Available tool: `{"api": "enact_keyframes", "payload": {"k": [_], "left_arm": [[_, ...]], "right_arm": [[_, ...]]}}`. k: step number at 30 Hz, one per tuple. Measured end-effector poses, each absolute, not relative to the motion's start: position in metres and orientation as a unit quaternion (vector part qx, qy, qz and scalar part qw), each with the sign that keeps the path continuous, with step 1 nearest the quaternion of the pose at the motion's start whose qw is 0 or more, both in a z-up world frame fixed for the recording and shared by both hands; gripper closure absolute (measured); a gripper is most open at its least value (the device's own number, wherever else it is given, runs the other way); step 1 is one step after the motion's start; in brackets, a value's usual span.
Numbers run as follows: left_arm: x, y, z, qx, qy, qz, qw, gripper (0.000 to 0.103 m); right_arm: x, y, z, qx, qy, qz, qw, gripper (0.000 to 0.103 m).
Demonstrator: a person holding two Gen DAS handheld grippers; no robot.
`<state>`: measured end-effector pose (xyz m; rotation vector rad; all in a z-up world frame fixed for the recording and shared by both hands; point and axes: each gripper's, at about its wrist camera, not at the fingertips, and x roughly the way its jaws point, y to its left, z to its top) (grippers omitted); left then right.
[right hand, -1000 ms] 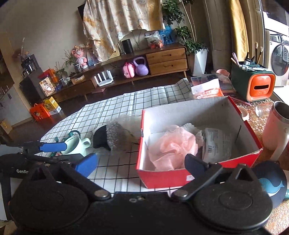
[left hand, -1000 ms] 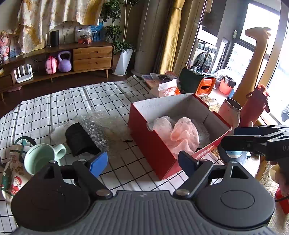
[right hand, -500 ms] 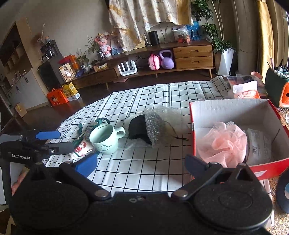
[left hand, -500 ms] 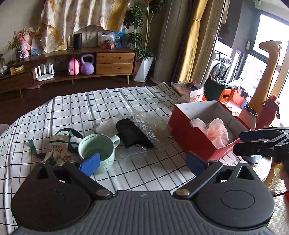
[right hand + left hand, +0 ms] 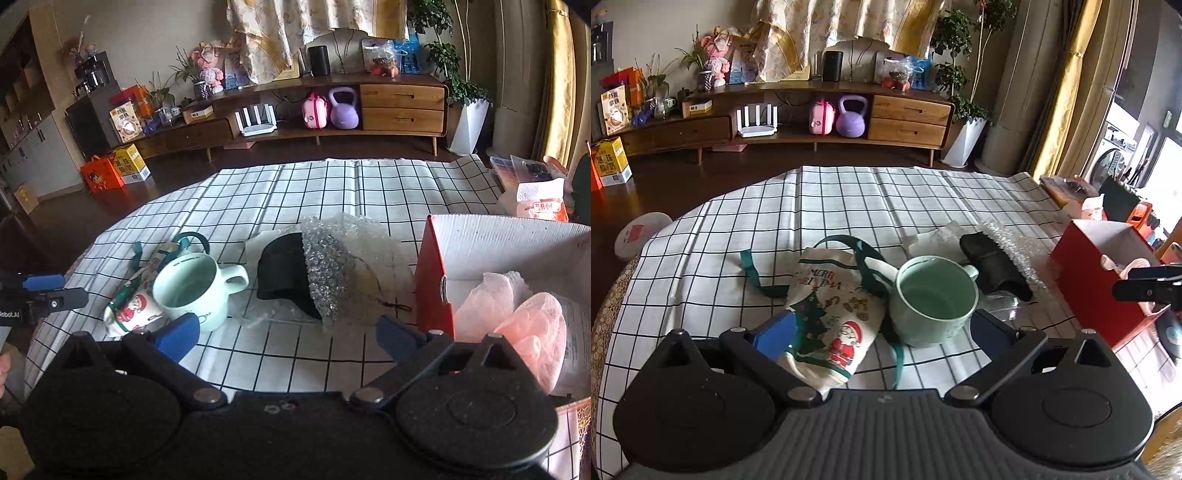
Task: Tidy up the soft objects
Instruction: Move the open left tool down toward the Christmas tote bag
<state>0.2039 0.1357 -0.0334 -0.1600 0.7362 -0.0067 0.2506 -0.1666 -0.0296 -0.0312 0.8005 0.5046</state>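
Note:
A Christmas drawstring bag point(image 5: 831, 317) with green cords lies on the checked cloth beside a mint mug point(image 5: 932, 299). My left gripper point(image 5: 882, 330) is open, low over the bag and mug. A black soft item point(image 5: 284, 275) lies half under bubble wrap point(image 5: 332, 258). A red box point(image 5: 430, 266) holds a pink mesh pouf point(image 5: 532, 328) and a clear packet. My right gripper point(image 5: 288, 334) is open and empty above the cloth, between the mug point(image 5: 188, 284) and the box.
A checked cloth point(image 5: 849, 199) covers the round table. Past the box stand a snack packet point(image 5: 539, 203), a dark green container point(image 5: 1119, 201) and clutter. The right gripper's fingers point(image 5: 1145, 284) show at the right edge of the left view.
Both grippers have swung left, away from the red box. The left gripper now hangs over the bag and mug; the right one looks at the black item and bubble wrap.

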Motion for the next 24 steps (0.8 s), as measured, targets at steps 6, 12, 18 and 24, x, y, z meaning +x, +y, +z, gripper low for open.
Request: {"api": "enact_keyframes", "payload": {"k": [6,12,18,24], "left_arm": [[0.224,0.147,-0.067,-0.064,0.373,0.028,0.925,0.002],[0.245,0.162,-0.092,-0.089,0.389,0.043,0.916,0.002],[0.264,0.170,-0.112,-0.105,0.404,0.052,0.907,0.002],[0.279,0.166,-0.123,-0.111,0.414,0.042,0.903,0.002]], "right_arm": [[0.291,-0.152,-0.051,-0.020,0.404,0.229,0.886,0.006],[0.329,-0.135,-0.068,-0.033,0.418,0.215,0.882,0.010],[0.369,-0.129,-0.087,-0.017,0.436,0.192,0.879,0.013],[0.387,-0.125,-0.106,0.003,0.453,0.192,0.871,0.014]]}}
